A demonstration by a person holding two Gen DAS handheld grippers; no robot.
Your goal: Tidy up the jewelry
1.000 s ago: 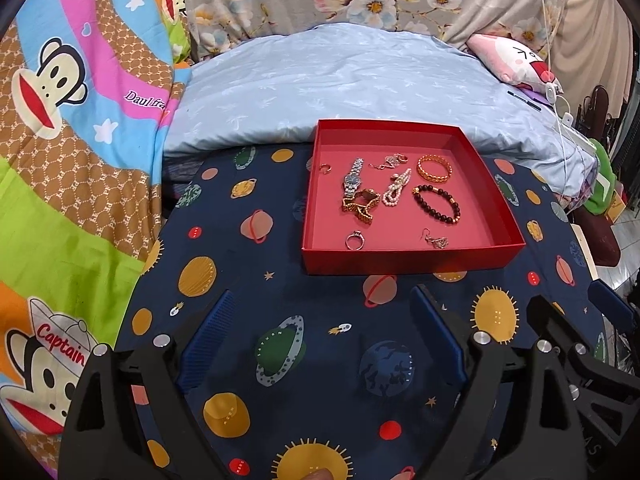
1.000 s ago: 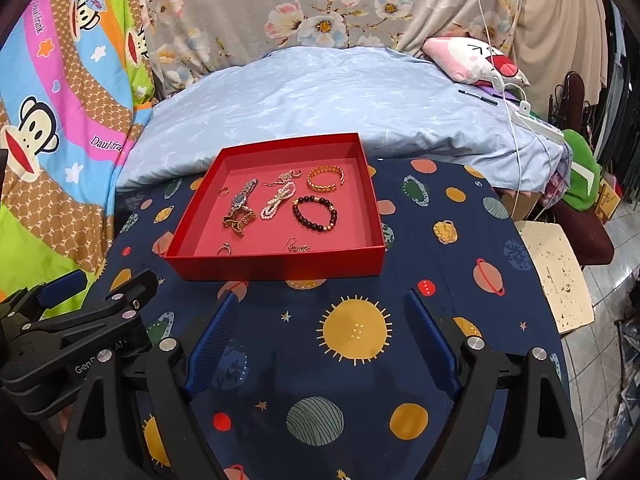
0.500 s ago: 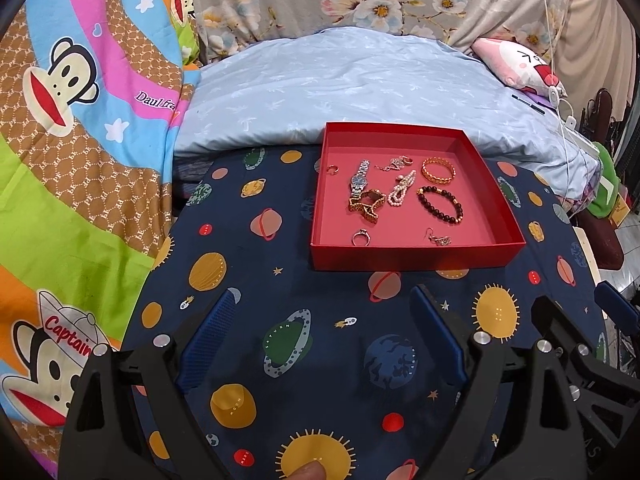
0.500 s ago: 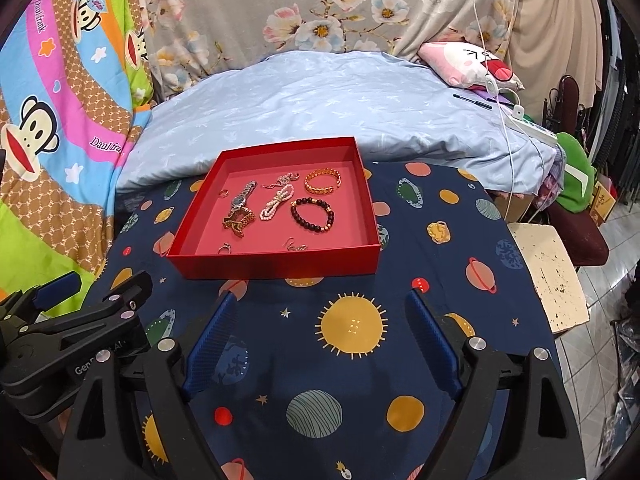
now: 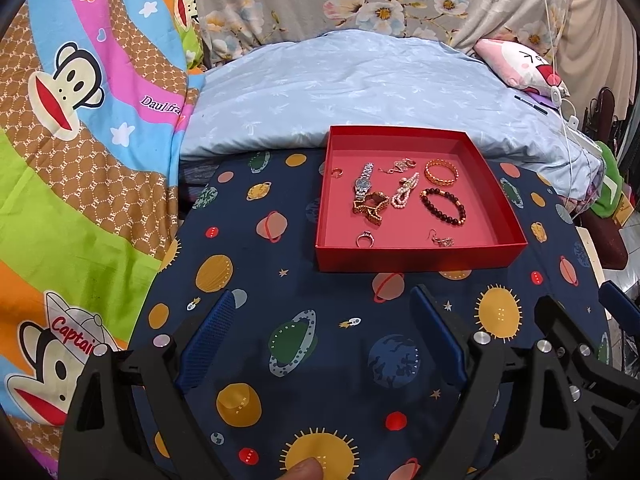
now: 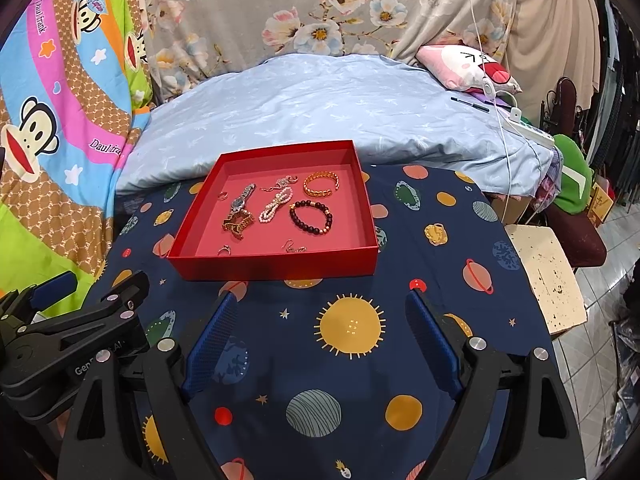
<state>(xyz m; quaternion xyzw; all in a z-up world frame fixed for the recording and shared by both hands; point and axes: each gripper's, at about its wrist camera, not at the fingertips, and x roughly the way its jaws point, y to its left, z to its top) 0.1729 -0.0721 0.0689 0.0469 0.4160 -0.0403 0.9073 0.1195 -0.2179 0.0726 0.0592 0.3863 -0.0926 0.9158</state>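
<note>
- Both grippers, left gripper (image 5: 322, 328) and right gripper (image 6: 320, 328), are backing away, jaws spread, holding nothing.
- All jewelry is sitting unmoved inside the red tray (image 6: 280, 266) on the surface; whether sorting is ahead or finished can't be told.

Red tray (image 5: 416, 258) holds watch (image 5: 363, 181), bracelets, perhaps earrings.

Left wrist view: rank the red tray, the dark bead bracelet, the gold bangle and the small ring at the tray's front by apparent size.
1. red tray
2. dark bead bracelet, looks slightly larger than the bangle, but it lies nearer the camera, so unsure
3. gold bangle
4. small ring
</note>
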